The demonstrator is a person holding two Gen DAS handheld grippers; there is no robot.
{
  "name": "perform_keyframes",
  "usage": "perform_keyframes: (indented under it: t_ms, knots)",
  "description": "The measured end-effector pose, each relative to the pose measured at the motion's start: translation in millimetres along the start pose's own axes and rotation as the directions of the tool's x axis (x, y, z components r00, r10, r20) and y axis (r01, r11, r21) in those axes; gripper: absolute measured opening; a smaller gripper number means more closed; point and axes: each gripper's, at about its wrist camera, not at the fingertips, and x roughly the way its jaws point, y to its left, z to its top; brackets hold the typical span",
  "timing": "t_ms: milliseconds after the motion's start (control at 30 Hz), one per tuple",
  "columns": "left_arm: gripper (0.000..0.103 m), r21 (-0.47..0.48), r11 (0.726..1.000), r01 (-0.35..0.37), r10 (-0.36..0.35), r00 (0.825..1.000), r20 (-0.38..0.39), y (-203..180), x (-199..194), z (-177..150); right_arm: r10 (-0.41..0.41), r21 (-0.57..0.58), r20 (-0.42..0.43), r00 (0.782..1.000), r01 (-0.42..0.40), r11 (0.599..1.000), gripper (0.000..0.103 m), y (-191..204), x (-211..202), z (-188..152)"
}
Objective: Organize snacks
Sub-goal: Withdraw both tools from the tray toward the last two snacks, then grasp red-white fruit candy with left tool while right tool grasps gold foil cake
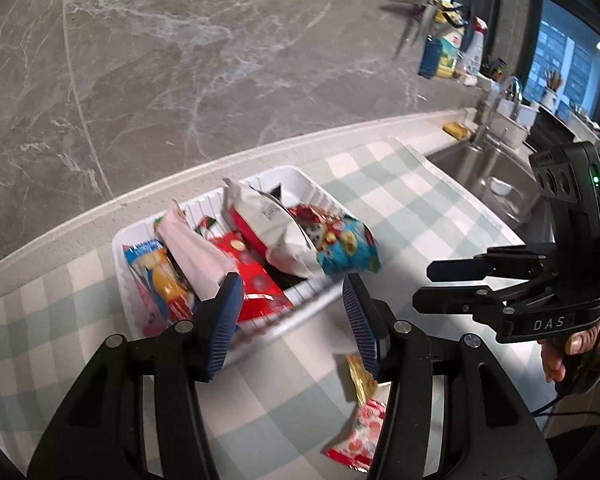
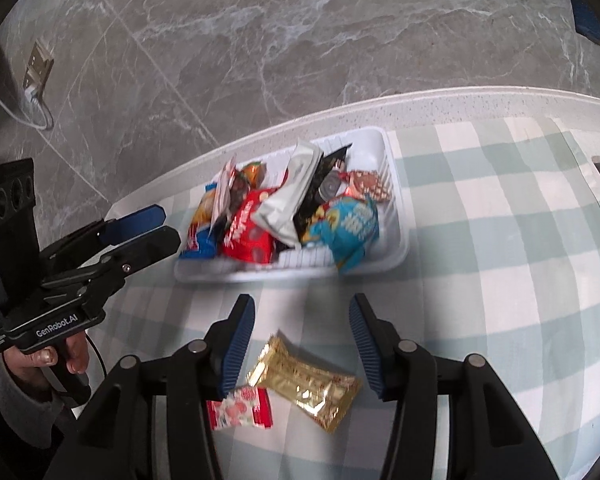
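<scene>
A white tray [image 1: 120, 246] [image 2: 396, 224] stands on the checked cloth near the wall, full of several snack packets: a white bag [image 1: 276, 236] [image 2: 288, 196], a red packet [image 1: 256, 284] [image 2: 248, 236], a blue packet [image 1: 348, 248] [image 2: 348, 228]. A gold packet [image 2: 306, 384] [image 1: 360, 376] and a small red-and-white packet [image 2: 240, 407] [image 1: 358, 436] lie on the cloth in front of the tray. My left gripper [image 1: 292, 312] [image 2: 162, 226] is open and empty over the tray's near edge. My right gripper [image 2: 302, 340] [image 1: 422, 286] is open and empty just above the gold packet.
A steel sink [image 1: 496, 184] with a tap [image 1: 500, 100] is at the right, with a yellow sponge [image 1: 456, 130] and bottles [image 1: 452, 52] behind it. The marble wall [image 2: 300, 40] runs close behind the tray. A wall socket with a white cable [image 2: 36, 76] is at the left.
</scene>
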Motion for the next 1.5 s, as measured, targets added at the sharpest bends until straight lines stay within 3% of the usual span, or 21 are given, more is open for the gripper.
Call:
perform_keyframes:
  t_ms: [600,800,1100,1500]
  knots:
    - [0.052,0.066,0.993,0.101,-0.095,0.991,-0.092,-12.5,2.1,-49.3,-0.084,-0.147,-0.087,0.993,0.07,0.987,0.053,23.3,8.3,-34.2]
    - [0.053,0.119,0.981,0.157,-0.14,0.981,-0.137,-26.0,6.4,-70.7,-0.064,-0.191,-0.098,0.993,0.045,0.981,0.053,22.7,9.2,-41.6]
    - [0.053,0.174,0.973,0.151,-0.107,0.965,-0.24,-48.4,17.8,-103.2,-0.048,-0.331,-0.149,0.988,-0.005,0.944,0.054,25.1,19.4,-55.6]
    - [0.053,0.285,0.948,0.143,-0.053,0.952,-0.301,-67.1,33.4,-122.6,-0.124,-0.514,-0.161,0.979,0.024,0.858,0.055,32.5,33.0,-56.6]
